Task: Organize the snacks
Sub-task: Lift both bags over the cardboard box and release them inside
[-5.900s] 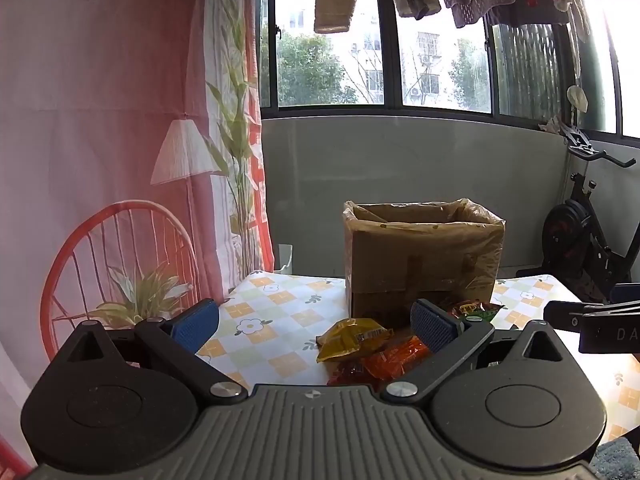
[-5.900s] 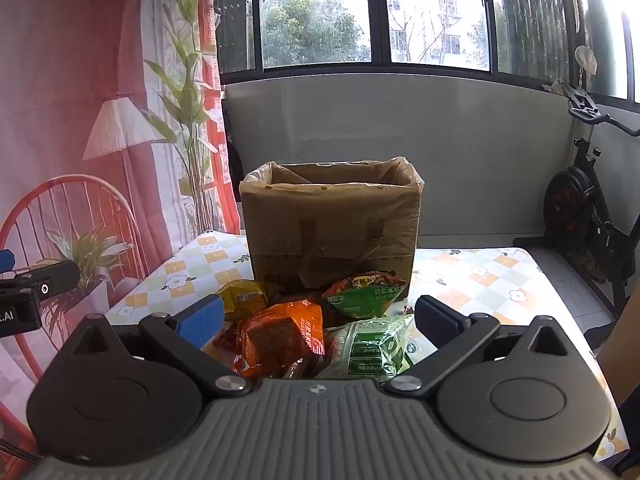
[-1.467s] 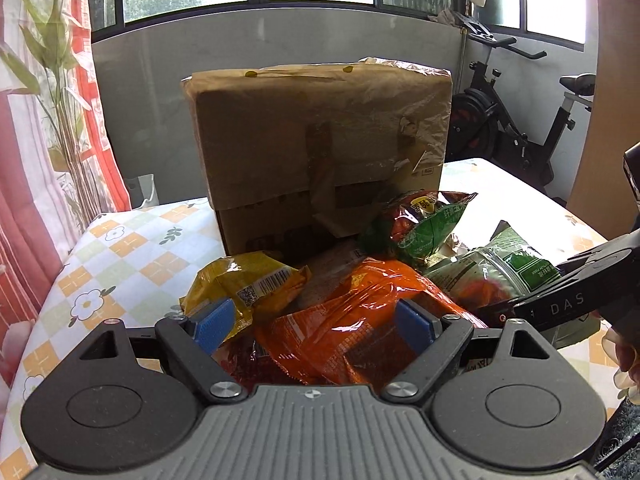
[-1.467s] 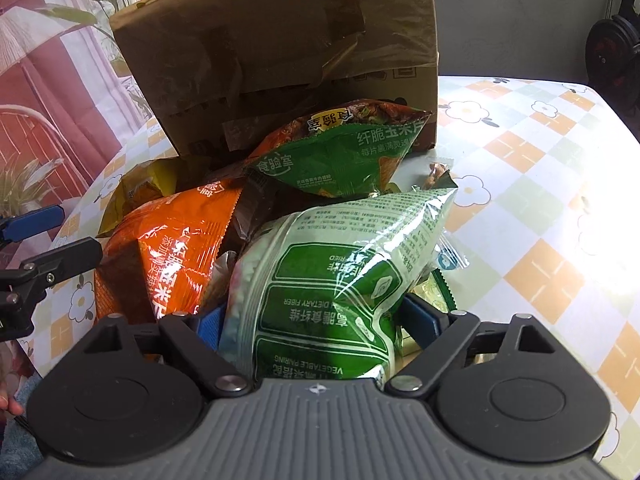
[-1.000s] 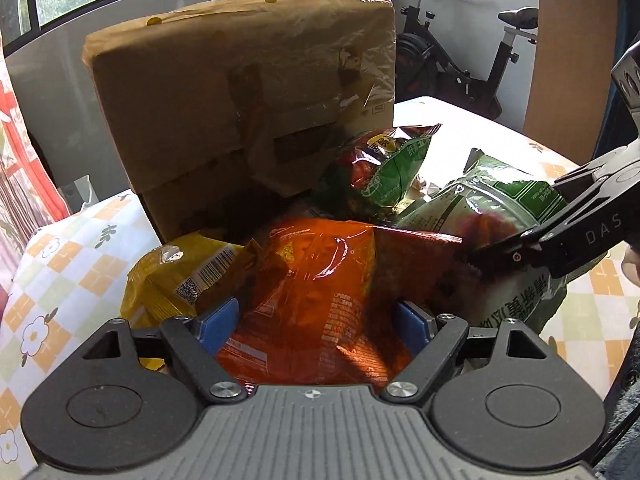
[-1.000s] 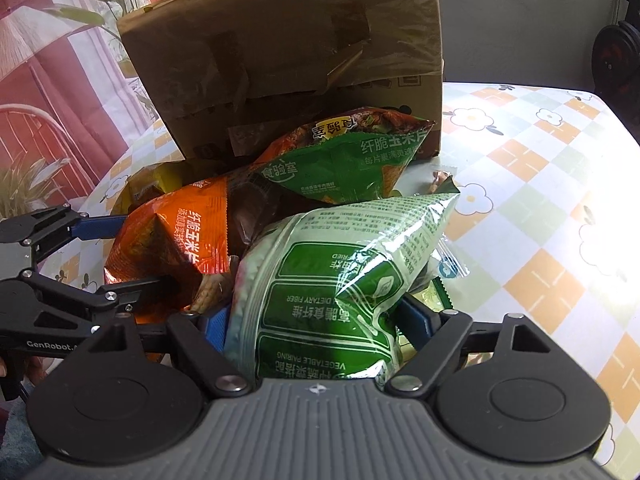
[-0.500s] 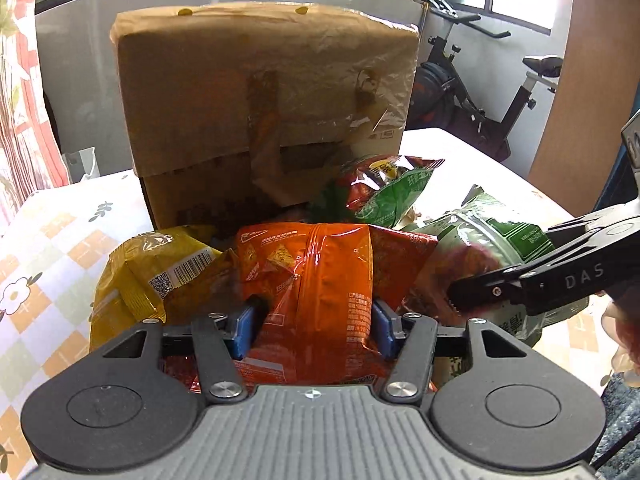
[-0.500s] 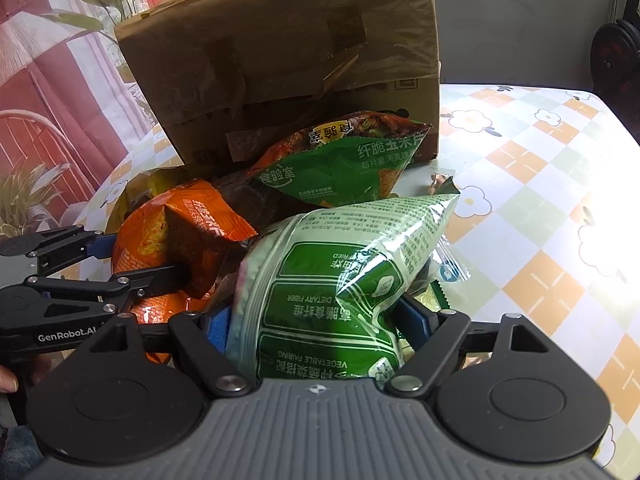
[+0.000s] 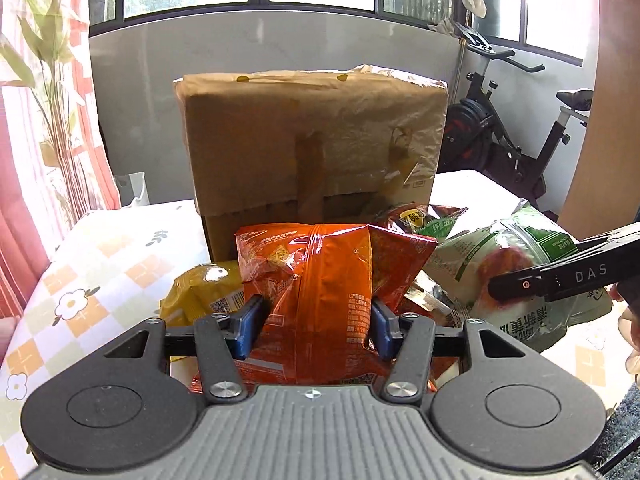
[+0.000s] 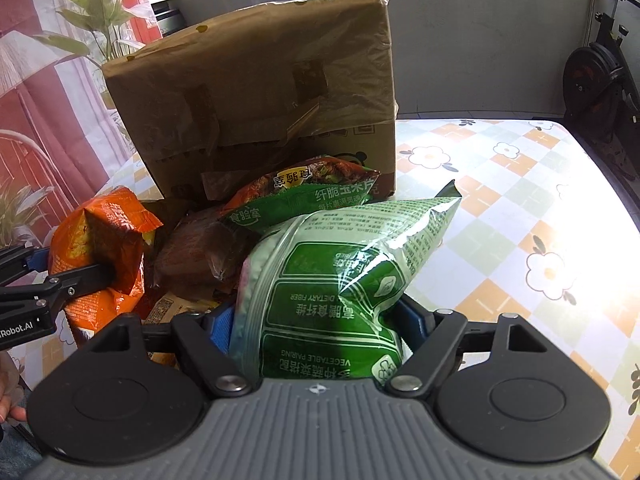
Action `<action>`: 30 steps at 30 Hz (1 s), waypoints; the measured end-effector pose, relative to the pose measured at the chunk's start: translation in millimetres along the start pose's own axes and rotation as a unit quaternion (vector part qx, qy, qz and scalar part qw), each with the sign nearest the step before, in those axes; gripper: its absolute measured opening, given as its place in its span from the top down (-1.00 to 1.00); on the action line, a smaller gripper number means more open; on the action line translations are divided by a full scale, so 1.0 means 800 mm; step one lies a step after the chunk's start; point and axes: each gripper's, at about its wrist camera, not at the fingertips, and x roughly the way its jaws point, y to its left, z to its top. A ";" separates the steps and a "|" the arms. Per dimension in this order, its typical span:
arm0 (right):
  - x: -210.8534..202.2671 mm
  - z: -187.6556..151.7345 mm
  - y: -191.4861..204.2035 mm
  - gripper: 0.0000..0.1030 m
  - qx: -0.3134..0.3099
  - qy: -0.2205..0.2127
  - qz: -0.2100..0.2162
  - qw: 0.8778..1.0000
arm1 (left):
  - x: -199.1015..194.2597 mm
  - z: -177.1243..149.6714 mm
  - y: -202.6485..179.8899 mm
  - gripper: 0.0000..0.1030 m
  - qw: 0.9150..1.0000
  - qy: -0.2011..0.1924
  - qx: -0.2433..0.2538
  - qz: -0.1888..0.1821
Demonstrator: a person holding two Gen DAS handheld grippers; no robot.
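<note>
Orange foil snack bag (image 9: 320, 300) pinched by the left gripper (image 9: 314, 330), in front of the brown cardboard box (image 9: 312, 140).
Green-and-white plastic snack bag (image 10: 340, 280) was clamped by the right gripper (image 10: 320, 324) (both over the checked tablecloth (image 10: 520, 240)).

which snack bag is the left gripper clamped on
The orange foil snack bag, pinched between the left gripper pads. The pale green bag sits in the right gripper.
</note>
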 end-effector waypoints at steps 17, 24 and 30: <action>-0.061 0.059 0.003 -0.53 -0.031 -0.074 0.000 0.997 | -0.030 0.067 0.006 -0.12 0.998 -0.065 0.000 0.017; -0.071 0.074 0.011 -0.53 -0.046 -0.089 0.002 0.995 | -0.036 0.071 0.008 -0.12 0.997 -0.071 0.007 0.026; -0.083 0.087 0.016 -0.53 -0.067 -0.106 -0.002 0.992 | -0.041 0.080 0.012 -0.12 0.996 -0.080 -0.004 0.030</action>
